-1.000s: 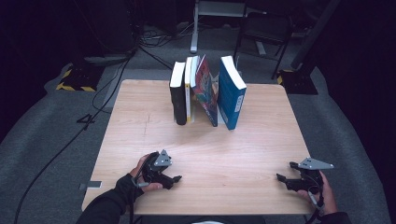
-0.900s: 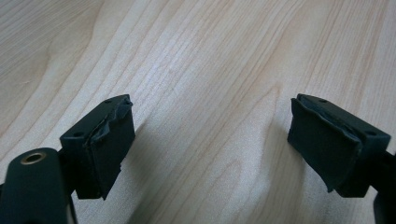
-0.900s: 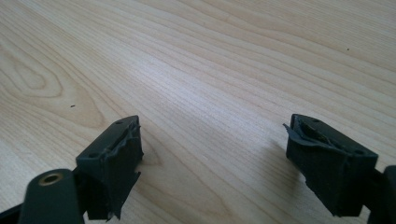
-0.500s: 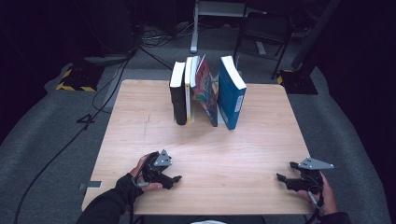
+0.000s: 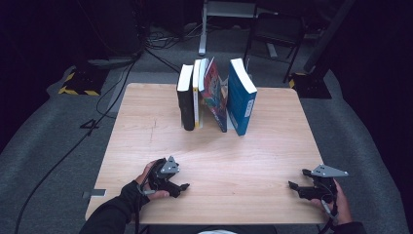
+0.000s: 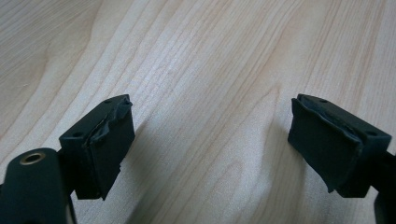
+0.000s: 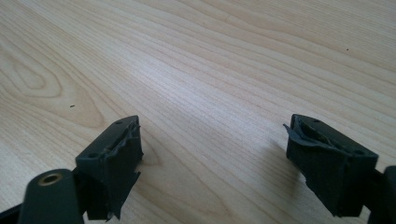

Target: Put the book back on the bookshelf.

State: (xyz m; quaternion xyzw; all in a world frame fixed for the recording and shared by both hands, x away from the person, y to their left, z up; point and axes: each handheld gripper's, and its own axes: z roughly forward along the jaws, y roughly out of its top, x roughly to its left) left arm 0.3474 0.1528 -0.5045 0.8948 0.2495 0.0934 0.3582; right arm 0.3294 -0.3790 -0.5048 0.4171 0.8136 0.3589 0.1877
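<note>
**Inspector A:** Compared with the frames from a second and half a second ago, I find no change. The left claw (image 5: 181, 186) rests at the near edge of the pale wooden tabletop (image 5: 146, 126), and the right claw (image 5: 294, 185) sits at the near right corner. Neither has shifted.

**Inspector B:** State of the claws?

**Inspector A:** Both stand wide with nothing between the jaws. In the left gripper view the left claw (image 6: 210, 140) shows only bare wood grain between its black pads (image 6: 109, 140). The right gripper view gives the same for the right claw (image 7: 215, 161).

**Inspector B:** And the work items?

**Inspector A:** A row of upright books, well ahead of both claws at the far side of the tabletop. From the left: a black hardcover book (image 5: 185, 100), touching a thin white-and-yellow book (image 5: 197, 92), then a colourful picture book (image 5: 215, 95) leaning against that pair. A thick blue book with white page edges (image 5: 242, 97) stands just beside it, with a gap at the top.

**Inspector B:** Your judgement?

**Inspector A:** The stillness suggests no handling has begun. The books are untouched, the left claw is slightly the nearer to them, and a reach forward is required.
</note>
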